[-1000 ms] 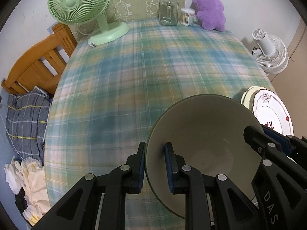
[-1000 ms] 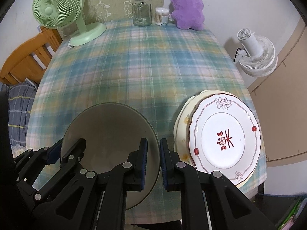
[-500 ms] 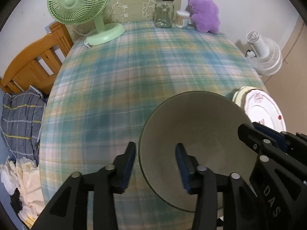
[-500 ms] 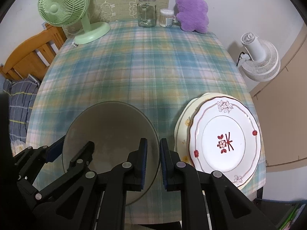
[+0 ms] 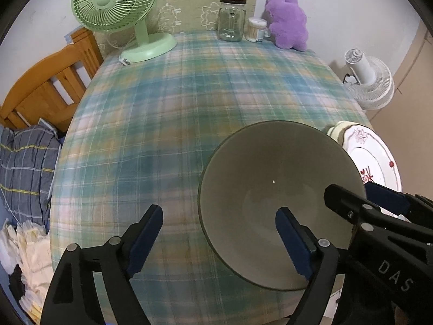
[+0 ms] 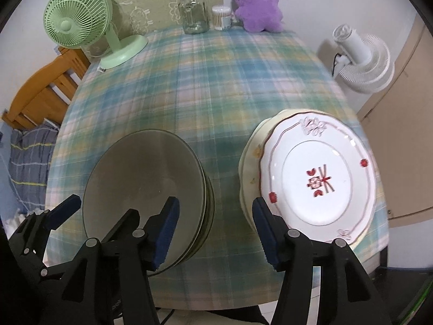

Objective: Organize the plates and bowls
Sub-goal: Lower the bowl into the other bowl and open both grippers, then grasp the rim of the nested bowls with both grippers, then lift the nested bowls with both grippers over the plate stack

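A grey-green bowl [image 5: 278,189] sits on the plaid tablecloth [image 5: 189,103] near the front edge, nested on other bowls whose rims [image 6: 208,211] show at its right side. My left gripper [image 5: 219,241] straddles the bowl's left rim, jaws opening, pads clear of it. My right gripper [image 6: 216,227] straddles the right rim, jaws also opening, one pad inside the bowl [image 6: 143,178] and one outside. Neither presses the rim. To the right lies a stack of plates [image 6: 316,178], the top one white with red marks.
At the table's far end stand a green fan [image 5: 113,2], a glass jar [image 5: 231,19], a small swab tub [image 5: 255,28] and a purple plush toy [image 5: 288,21]. A white fan [image 5: 370,84] stands off to the right, a wooden frame [image 5: 46,86] and folded clothes to the left.
Both grippers were shut on the bowl's rim. The left one let go first, then the right. The bowl now rests on the stack.
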Tool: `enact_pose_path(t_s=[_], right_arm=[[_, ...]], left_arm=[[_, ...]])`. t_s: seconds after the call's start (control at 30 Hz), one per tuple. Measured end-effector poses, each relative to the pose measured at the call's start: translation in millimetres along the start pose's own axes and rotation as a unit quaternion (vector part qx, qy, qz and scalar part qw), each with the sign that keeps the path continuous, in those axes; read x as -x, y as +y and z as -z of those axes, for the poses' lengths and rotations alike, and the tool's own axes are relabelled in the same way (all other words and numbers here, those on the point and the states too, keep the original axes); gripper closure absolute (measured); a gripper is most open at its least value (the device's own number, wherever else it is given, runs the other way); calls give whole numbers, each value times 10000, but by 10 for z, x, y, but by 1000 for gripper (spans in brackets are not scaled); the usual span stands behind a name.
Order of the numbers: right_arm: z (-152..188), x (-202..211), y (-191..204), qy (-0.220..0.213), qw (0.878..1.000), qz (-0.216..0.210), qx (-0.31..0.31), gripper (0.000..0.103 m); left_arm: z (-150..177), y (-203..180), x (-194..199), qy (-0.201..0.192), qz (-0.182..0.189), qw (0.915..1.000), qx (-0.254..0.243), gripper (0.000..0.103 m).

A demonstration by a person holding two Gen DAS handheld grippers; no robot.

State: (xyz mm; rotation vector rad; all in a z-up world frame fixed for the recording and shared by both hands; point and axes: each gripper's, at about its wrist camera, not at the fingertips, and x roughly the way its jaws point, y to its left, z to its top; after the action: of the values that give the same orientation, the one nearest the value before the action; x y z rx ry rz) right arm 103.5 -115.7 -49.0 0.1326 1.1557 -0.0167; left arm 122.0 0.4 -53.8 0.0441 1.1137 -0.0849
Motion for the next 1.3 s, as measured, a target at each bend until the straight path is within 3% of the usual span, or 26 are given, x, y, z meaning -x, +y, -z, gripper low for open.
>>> enact_pose_path(t_s=[0.2,0.3,0.57,0.67,0.8,1.03,1.13,1.3], right_arm=[[-105,-192,-34,145,9995,-271,120,45],[-170,-299,-69,280,9987,-397,129,52],[-280,-534,-85,615,9925,-1004,319,58],[-274,-551,-27,626,9904,-1121,507,66],[-282,-546,18,647,9894,-1131,642,74],[-280,-538,39,636,9913,-1016,535,73],[-269,-534,44,620,9925,-961,429,72],[-259,-530,98,514,9944,-782,491,70]], left_arm=[[-26,-21,-87,33,-75,9996,256,16],[-54,-40,-138,109,-117,9991,385,16],[-37,-17,-251,292,-268,9966,729,17],[-19,14,-282,332,-245,9960,789,18],[-52,8,-307,366,-195,9966,706,25],[-89,18,-360,380,206,9978,513,40],[-91,-15,-351,308,446,9979,361,54],[-83,8,-354,325,606,9971,320,55]])
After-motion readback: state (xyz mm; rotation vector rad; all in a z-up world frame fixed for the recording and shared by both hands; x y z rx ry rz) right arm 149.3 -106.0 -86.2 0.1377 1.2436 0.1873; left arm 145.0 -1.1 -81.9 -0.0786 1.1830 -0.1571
